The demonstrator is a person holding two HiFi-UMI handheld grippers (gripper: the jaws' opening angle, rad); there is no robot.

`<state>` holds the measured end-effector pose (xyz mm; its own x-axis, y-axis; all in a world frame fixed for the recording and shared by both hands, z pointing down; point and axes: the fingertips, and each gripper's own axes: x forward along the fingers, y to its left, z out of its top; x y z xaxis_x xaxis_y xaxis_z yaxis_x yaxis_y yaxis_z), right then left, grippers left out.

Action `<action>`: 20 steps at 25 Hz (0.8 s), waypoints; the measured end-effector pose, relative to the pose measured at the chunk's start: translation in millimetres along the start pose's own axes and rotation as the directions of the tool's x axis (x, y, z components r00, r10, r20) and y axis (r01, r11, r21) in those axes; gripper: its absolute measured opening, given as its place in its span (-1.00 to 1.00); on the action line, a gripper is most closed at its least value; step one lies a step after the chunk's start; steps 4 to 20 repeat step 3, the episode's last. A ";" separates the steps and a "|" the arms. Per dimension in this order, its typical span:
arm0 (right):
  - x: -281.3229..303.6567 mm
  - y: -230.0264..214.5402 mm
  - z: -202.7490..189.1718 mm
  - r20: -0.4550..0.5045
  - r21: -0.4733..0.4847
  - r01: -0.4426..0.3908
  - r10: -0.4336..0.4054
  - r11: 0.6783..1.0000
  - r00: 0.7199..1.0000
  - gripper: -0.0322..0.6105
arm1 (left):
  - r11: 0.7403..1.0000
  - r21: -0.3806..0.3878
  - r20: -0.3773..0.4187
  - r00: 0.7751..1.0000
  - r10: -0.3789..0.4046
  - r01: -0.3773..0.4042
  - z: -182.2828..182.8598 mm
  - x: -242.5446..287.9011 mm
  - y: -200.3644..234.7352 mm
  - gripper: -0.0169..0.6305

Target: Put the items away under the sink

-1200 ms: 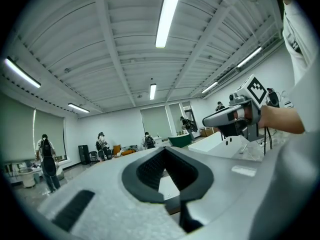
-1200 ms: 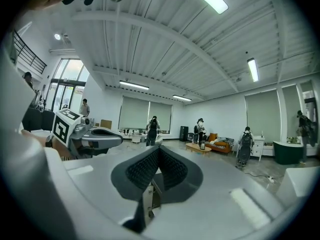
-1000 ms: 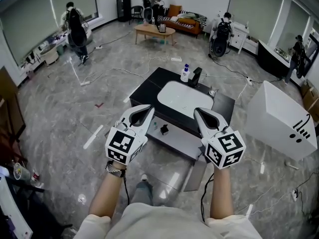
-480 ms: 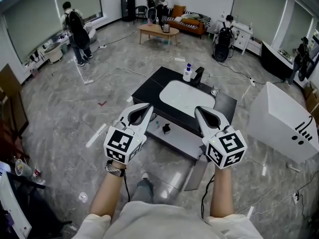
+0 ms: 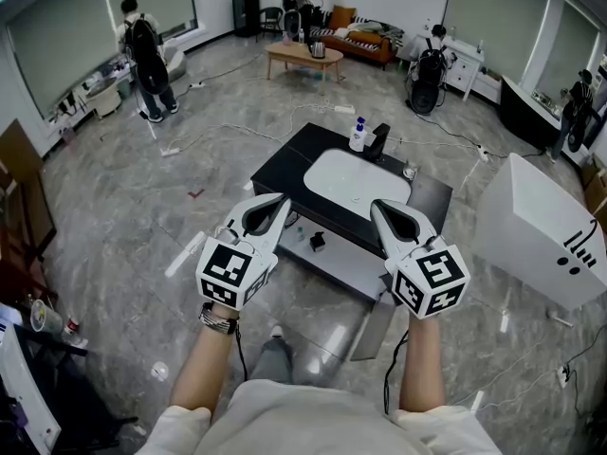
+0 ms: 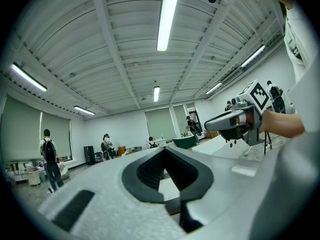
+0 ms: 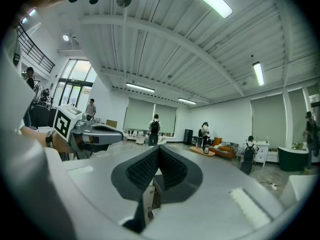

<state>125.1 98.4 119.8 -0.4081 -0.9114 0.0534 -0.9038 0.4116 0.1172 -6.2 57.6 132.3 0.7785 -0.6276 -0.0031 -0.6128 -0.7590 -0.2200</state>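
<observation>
Standing by the white sink (image 5: 356, 180) is a blue-capped bottle (image 5: 358, 136).

Head view looks steeply down on the sink (image 5: 356, 180); gripper views face level.

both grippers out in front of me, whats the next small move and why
Probably step closer to the sink unit and open the right gripper. It and the left gripper are both shut and empty, held well short of the unit. The white bottle stands on the countertop by the faucet, not on the shelf below.
</observation>
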 end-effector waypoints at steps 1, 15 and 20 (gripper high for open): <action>0.1 -0.2 -0.8 0.000 0.000 0.000 0.000 1.000 1.000 -0.89 | 1.000 -0.001 -0.001 1.000 0.002 -0.002 -1.0 -0.1 0.0 -0.93; 0.3 -0.5 -2.3 -0.001 -0.001 -0.001 0.001 1.000 1.000 -0.89 | 1.000 -0.003 -0.002 1.000 0.006 -0.006 -3.0 -0.4 0.1 -0.93; 0.3 -0.5 -2.3 -0.001 -0.001 -0.001 0.001 1.000 1.000 -0.89 | 1.000 -0.003 -0.002 1.000 0.006 -0.006 -3.0 -0.4 0.1 -0.93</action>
